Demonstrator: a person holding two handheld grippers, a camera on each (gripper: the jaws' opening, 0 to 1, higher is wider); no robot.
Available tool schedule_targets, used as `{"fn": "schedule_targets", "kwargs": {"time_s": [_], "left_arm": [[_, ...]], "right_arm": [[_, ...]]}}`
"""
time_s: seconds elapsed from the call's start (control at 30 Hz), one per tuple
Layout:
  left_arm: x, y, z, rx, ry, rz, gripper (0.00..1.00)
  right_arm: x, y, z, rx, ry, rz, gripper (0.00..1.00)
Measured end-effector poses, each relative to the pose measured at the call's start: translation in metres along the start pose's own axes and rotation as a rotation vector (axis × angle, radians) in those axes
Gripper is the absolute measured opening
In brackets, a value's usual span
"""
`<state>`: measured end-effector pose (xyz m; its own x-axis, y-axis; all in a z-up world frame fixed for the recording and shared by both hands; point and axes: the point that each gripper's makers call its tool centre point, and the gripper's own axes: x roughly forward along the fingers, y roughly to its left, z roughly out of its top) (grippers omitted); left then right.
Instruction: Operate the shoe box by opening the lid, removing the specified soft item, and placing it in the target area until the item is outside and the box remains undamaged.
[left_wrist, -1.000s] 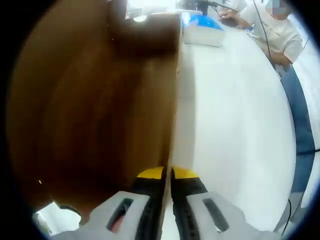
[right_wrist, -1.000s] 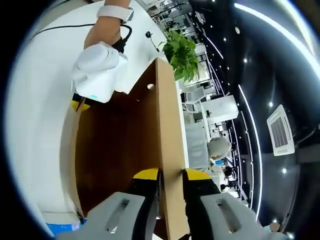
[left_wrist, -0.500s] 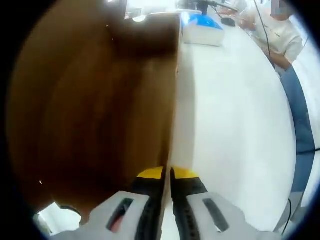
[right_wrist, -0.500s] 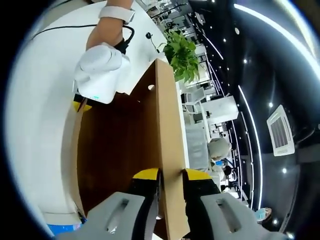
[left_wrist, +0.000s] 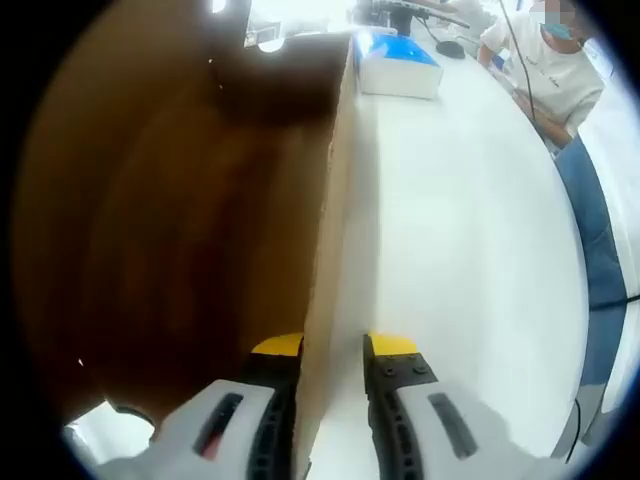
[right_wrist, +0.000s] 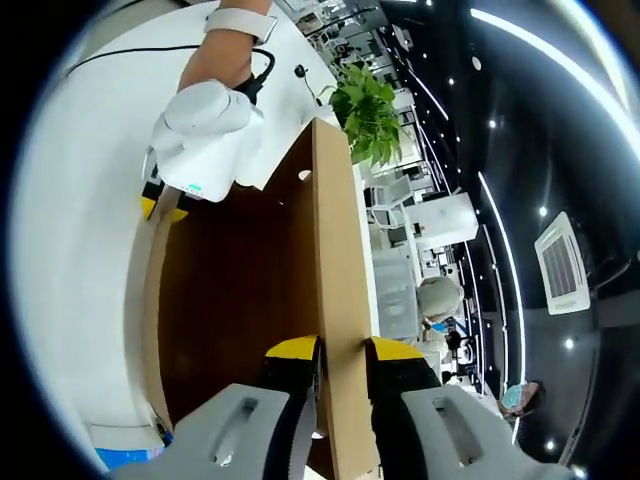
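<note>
Cardboard lid (right_wrist: 335, 290) is already lifted; your right gripper (right_wrist: 338, 352) pinches its edge, your left gripper (left_wrist: 333, 350) is loosened astride the box wall (left_wrist: 325, 260). Soft item is hidden, not yet removed.

A raised brown cardboard lid panel (right_wrist: 335, 300) is blocking the box interior in the right gripper view, its lower end running out at 6 o'clock. In the left gripper view, brown cardboard box walls (left_wrist: 180, 230) are blurring at close range; a seated person (left_wrist: 545, 65) is being cropped at 1 o'clock.
</note>
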<state>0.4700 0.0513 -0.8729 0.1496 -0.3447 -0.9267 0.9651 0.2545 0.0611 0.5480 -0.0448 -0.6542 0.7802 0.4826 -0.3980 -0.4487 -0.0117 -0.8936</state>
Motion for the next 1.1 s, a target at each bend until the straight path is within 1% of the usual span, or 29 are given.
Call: {"fn": "schedule_targets", "kwargs": {"time_s": [0.17,0.23,0.27,0.33,0.4,0.43,0.5,0.57,0.63,0.77,0.83,1.0,1.07,1.1], "left_arm": [[0.0,-0.001,0.002,-0.024,-0.031,-0.008,0.38],[-0.004,0.0,0.007,-0.018,-0.055,0.005,0.45],[-0.011,-0.001,0.013,-0.023,-0.071,0.012,0.49],[-0.016,0.0,0.019,-0.016,-0.097,0.027,0.55],[-0.026,-0.005,0.026,-0.012,-0.113,0.033,0.56],[-0.029,-0.005,0.03,-0.007,-0.129,0.038,0.56],[-0.041,-0.007,0.041,-0.012,-0.169,0.057,0.59],[-0.053,-0.013,0.046,-0.004,-0.183,0.064,0.61],[-0.057,-0.014,0.049,-0.003,-0.195,0.072,0.61],[-0.075,-0.016,0.055,-0.011,-0.225,0.101,0.64],[-0.087,-0.02,0.059,-0.028,-0.237,0.117,0.67],[-0.114,-0.03,0.065,-0.022,-0.271,0.14,0.68],[-0.126,-0.032,0.068,-0.019,-0.278,0.157,0.69],[-0.133,-0.032,0.071,-0.016,-0.291,0.167,0.69]], "right_arm": [[0.0,0.0,0.0,0.006,-0.001,-0.001,0.16],[0.0,0.0,0.0,0.005,0.0,-0.001,0.16],[0.0,0.0,0.0,0.006,-0.001,-0.002,0.16],[0.0,0.0,0.0,0.008,-0.001,-0.002,0.16],[0.0,0.0,0.0,0.007,-0.002,-0.003,0.16],[0.0,0.0,0.0,0.009,-0.002,-0.003,0.16],[-0.001,0.0,0.0,0.009,-0.002,-0.004,0.16],[0.0,0.0,0.0,0.01,-0.002,-0.004,0.16],[0.0,0.0,0.0,0.011,-0.003,-0.005,0.16],[0.0,0.0,0.0,0.013,-0.004,-0.006,0.16],[0.0,0.0,0.001,0.015,-0.006,-0.006,0.16],[-0.001,0.001,0.001,0.017,-0.01,-0.005,0.16],[-0.001,0.001,0.001,0.019,-0.011,-0.004,0.16],[-0.001,0.001,0.001,0.017,-0.012,-0.005,0.16]]}}
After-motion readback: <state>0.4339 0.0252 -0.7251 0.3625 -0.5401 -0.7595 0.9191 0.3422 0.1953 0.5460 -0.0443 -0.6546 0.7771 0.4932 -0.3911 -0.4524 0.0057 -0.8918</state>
